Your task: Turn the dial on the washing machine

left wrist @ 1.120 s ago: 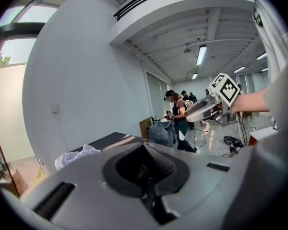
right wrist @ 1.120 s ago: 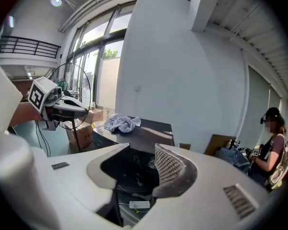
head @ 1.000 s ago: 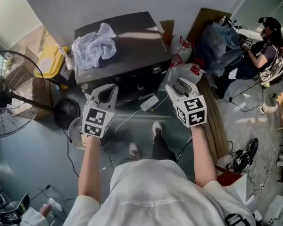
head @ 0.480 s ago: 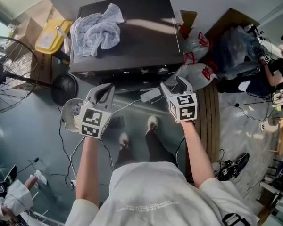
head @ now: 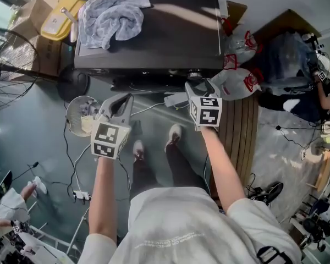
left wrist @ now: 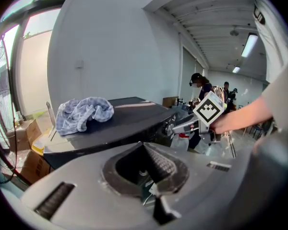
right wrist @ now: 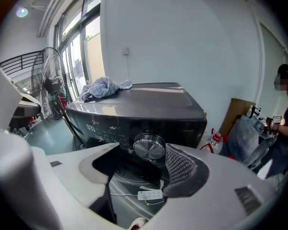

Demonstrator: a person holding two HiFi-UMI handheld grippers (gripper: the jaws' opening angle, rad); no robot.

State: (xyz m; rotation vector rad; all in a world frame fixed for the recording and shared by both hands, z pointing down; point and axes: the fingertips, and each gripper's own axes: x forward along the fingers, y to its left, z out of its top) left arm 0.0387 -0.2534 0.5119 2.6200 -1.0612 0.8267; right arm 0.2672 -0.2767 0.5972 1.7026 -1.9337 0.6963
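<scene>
The dark washing machine (head: 170, 32) stands at the top of the head view, and a chrome dial (right wrist: 150, 146) sits on its front panel. My right gripper (right wrist: 144, 153) is just in front of the dial. Its jaws are opening, one on each side of the dial, and neither pad touches it. In the head view the right gripper (head: 198, 87) is at the machine's front edge. My left gripper (head: 120, 99) hangs lower left, away from the machine. The left gripper (left wrist: 143, 147) has its tips together and holds nothing.
A crumpled blue-grey cloth (head: 113, 12) lies on the machine's top. A white remote (head: 176, 99) and cables hang below the front panel. A small round fan (head: 80, 114) lies on the floor at left. Red-and-white bags (head: 242, 78) and wooden planks (head: 245, 131) are at right.
The view and both grippers have moved closer to the machine. The right gripper has come up to the front panel, and its jaws stand wider.
</scene>
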